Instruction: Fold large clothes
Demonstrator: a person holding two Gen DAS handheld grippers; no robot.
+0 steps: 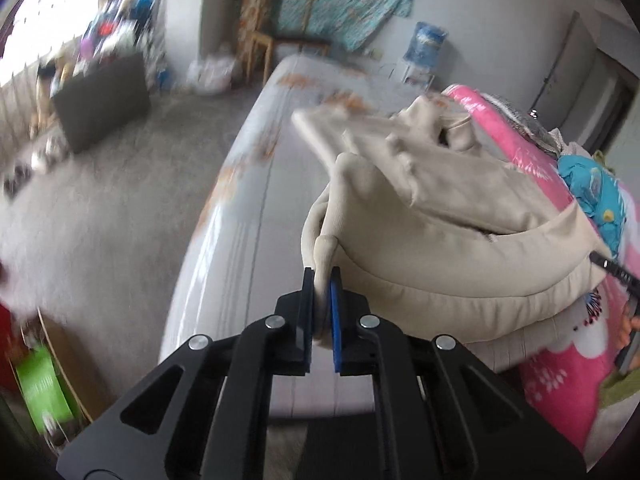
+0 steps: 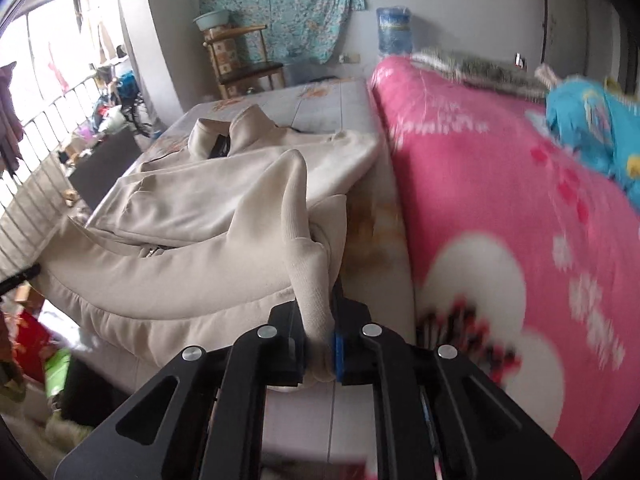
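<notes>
A beige zip-up jacket (image 2: 224,200) lies on a pale grey bed sheet (image 2: 332,100), its collar toward the far end. The same jacket (image 1: 452,216) is bunched and lifted at its near hem in the left wrist view. My left gripper (image 1: 321,280) is shut on a fold of the hem's left corner. My right gripper (image 2: 320,312) is shut on a ribbed edge of the jacket's right corner, which rises as a stretched band from the pads. A black fingertip of the other gripper (image 1: 612,266) shows at the right edge of the left wrist view.
A pink flowered blanket (image 2: 500,208) covers the bed's right side, with a blue garment (image 2: 588,120) on it. The bed's left edge (image 1: 208,232) drops to a grey floor (image 1: 120,192). A dark box (image 1: 102,100), a wooden chair (image 2: 248,68) and a balcony railing (image 2: 36,160) stand beyond.
</notes>
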